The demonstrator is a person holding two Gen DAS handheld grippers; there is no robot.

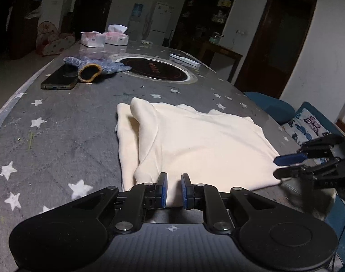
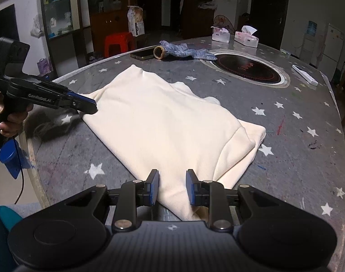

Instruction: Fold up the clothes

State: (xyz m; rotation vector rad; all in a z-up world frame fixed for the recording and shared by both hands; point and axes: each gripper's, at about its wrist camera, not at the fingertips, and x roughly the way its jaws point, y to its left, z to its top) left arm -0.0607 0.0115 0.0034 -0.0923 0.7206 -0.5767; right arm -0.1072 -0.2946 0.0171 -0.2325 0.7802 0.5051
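The left gripper sits low over the near edge of the table, its fingers level and pointing forward, its blue pads parted by a narrow gap with the near hem of the cream garment showing between them; the pads do not visibly pinch the cloth. In the right wrist view a hand wraps the pistol grip of this tool, which reaches in from the left with its tip at the garment's corner. The right gripper is likewise low and level at the table's near edge, with its jaws parted more widely and straddling another corner of the garment; cloth lies between the pads, and no clamping is visible. The garment is folded into a flat, roughly rectangular stack on the star-printed grey table cover, close to the near edge, with a folded sleeve layer along one side. Farther across the table lie a blue knitted glove partly overlapping a dark phone, a round black cooktop set into the middle, and two tissue boxes near the far edge.
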